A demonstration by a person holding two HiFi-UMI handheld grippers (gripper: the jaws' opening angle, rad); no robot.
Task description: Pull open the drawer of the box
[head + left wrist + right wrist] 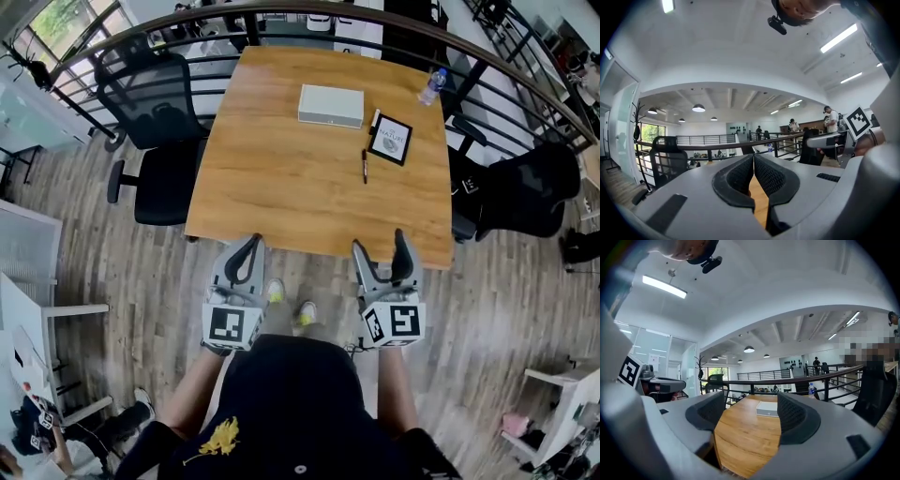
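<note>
Presently the box point(331, 105) lies at the far end of the table point(272, 187), well apart from both grippers: left gripper point(246, 251) clenched on nothing, right gripper point(382, 251) spread and empty. Its drawer face is too small to identify; advise confirming that on approach, then bracing the body while pulling straight.

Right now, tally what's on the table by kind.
White box: 1
Black booklet: 1
Pen: 1
Water bottle: 1
Total: 4
</note>
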